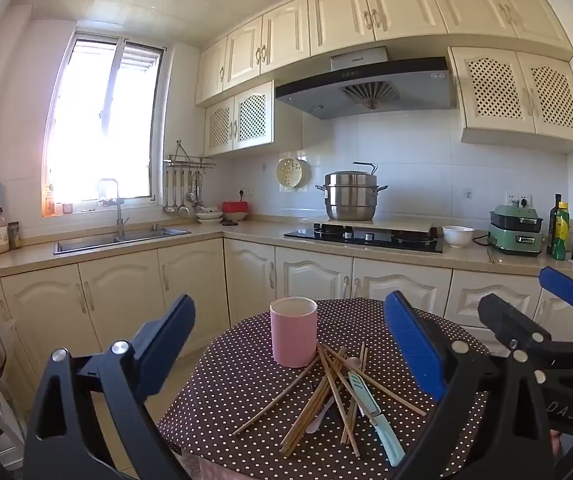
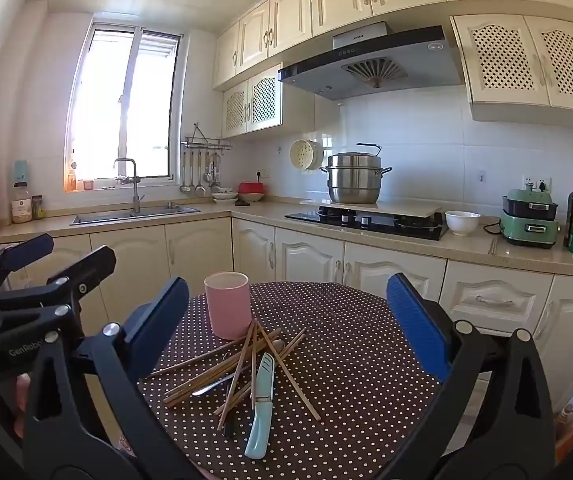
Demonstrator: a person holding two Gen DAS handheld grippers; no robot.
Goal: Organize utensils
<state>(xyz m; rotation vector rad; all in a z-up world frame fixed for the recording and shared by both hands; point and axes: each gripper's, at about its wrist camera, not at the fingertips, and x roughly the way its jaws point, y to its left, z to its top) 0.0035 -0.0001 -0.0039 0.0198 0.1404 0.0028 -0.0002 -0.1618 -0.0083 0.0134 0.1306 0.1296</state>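
From the left wrist view, the left gripper (image 1: 290, 360) hovers with its blue-padded jaws spread wide and nothing between them. Ahead and below, on the round worktop with a brown white-dotted cloth (image 1: 246, 384), lies a loose heap of light wooden chopsticks (image 1: 326, 396), crossed over one another with their long axes fanning mostly toward and away from the camera. A pale blue sheathed knife (image 1: 374, 412) lies at the heap's right edge, its length running near to far, and a metal spoon (image 1: 352, 362) pokes out near the far side. The pink cylindrical cup (image 1: 293, 331) stands upright just behind the heap, touching or nearly touching the far chopstick tips. The right gripper (image 1: 526, 312) shows at the right, level with the table's far side.

From the right wrist view, the right gripper (image 2: 286, 328) is likewise wide open and empty. The heap (image 2: 242, 364) lies low and slightly left of centre between its jaws; the knife (image 2: 262, 400) is nearest and almost in line with them. The cup (image 2: 228, 305) stands left of centre, and the left gripper (image 2: 42, 264) hangs beside it at the far left. Both hands look about equally near; the tangle itself is the obstacle.
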